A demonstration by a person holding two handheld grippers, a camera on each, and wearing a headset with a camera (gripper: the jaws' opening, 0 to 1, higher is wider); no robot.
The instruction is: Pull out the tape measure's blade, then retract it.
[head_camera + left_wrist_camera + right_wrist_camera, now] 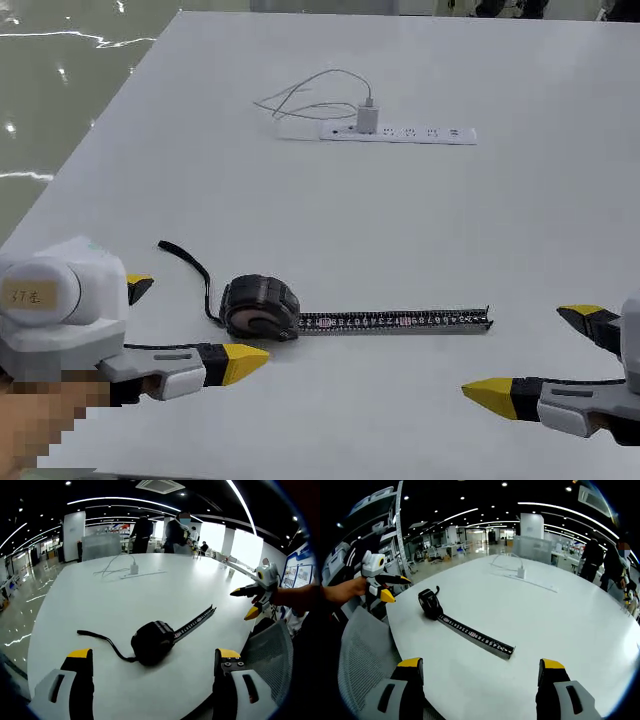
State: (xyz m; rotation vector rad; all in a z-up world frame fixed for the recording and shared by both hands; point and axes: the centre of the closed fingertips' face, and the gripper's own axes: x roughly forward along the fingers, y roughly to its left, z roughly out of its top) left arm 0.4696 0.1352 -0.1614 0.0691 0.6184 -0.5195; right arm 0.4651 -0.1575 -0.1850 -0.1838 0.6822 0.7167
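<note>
The white table (420,220) is wide. Its left edge runs slanted from far to near, and beyond it is the shiny floor (60,80). Its near edge lies close under both grippers, and a mesh chair (265,650) stands just outside this edge.

The tape measure (260,307) lies on the near-left part of the table, not far from the near edge. Its blade (400,320) is drawn out to the right and lies flat on the surface, with the numbers up. Its black strap (190,265) curls away to the far left of the case.

Far from the tape, a white power strip (400,132) lies on the table with a charger (367,118) plugged in and a loose cable (300,100) to its left. Between the tape and the strip, and also on the right side, the surface is bare, so there is much room there.

The left gripper (195,322) is at the near left, just beside the case. Its jaws stand wide apart, they hold nothing and touch nothing. One yellow tip is near the case, on the near side of it.

The right gripper (522,350) is at the near right, a little beyond the end of the blade and apart from it. Its jaws are also spread wide, with nothing between them.
</note>
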